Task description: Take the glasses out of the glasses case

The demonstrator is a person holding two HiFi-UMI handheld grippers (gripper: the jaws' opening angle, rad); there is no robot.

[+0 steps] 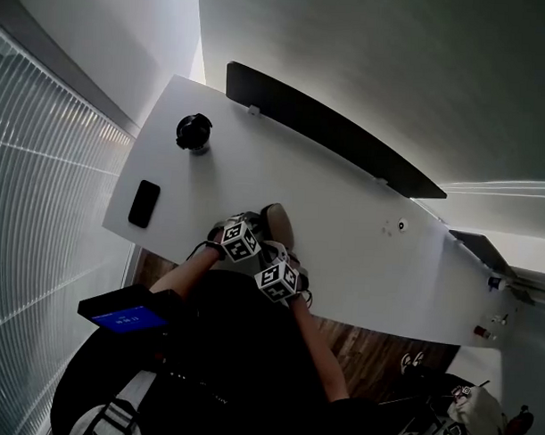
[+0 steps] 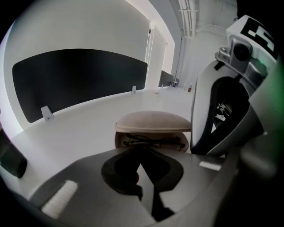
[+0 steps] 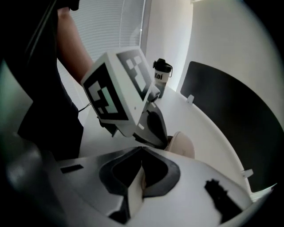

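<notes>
One beige oval glasses case point(image 2: 153, 120) lies on the white bench point(image 1: 344, 206) near its front edge, lid ajar, with one thin dark-framed pair of glasses point(image 2: 153, 141) inside. Two grippers crowd it side by side. The left gripper point(image 2: 141, 154) points at its mouth, jaws closed together. The right gripper point(image 3: 142, 153) sits just beside, jaws likewise together.

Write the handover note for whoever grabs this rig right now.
Left tool: jaws together, tips at the front of the glasses case.
Right tool: jaws together, close beside the case.
Whether either pinches its rim can't be told.
Case on the table, lid partly raised, glasses inside.
Done: lid cracked open.
To do: open it fully, lift glasses out.
</notes>
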